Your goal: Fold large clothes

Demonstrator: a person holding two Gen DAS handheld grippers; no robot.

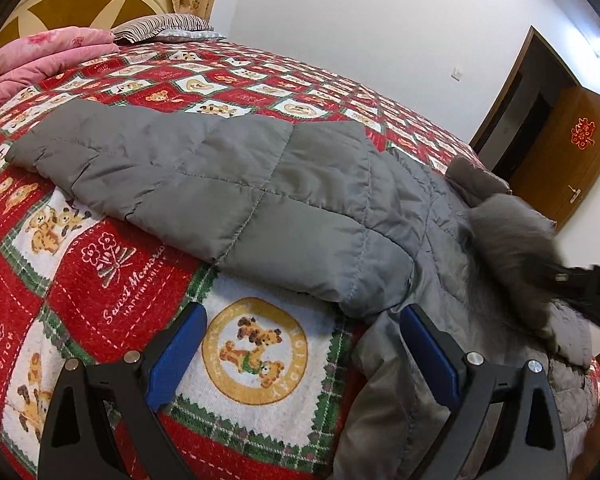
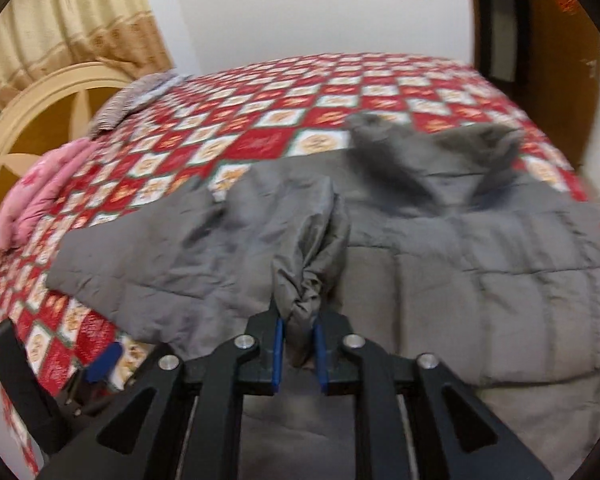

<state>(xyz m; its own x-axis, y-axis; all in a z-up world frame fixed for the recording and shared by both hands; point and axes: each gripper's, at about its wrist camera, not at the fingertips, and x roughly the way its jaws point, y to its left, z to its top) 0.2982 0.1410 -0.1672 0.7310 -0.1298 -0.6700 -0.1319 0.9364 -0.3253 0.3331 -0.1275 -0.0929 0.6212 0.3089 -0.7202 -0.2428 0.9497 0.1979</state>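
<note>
At far left, a pink quilt [image 1: 40, 56] lies bunched against the headboard [image 1: 80, 0], with a striped pillow [image 1: 160, 26] beside it. The red bear-print bedspread [image 1: 112, 264] covers the bed. The grey padded jacket [image 1: 260, 200] lies across it toward the near edge, one sleeve [image 1: 100, 148] stretched out flat to the left. My left gripper [image 1: 302, 356] stands wide open above the bedspread, holding nothing; its right finger [image 1: 428, 356] sits at the jacket's edge, though contact cannot be confirmed. My right gripper [image 2: 298, 354] stands nearly closed, pads pinching a gathered bunch of the jacket's fabric [image 2: 304, 280]. The fur-trimmed hood [image 2: 440, 152] lies further right. A brown door [image 1: 568, 160] stands at far right.
</note>
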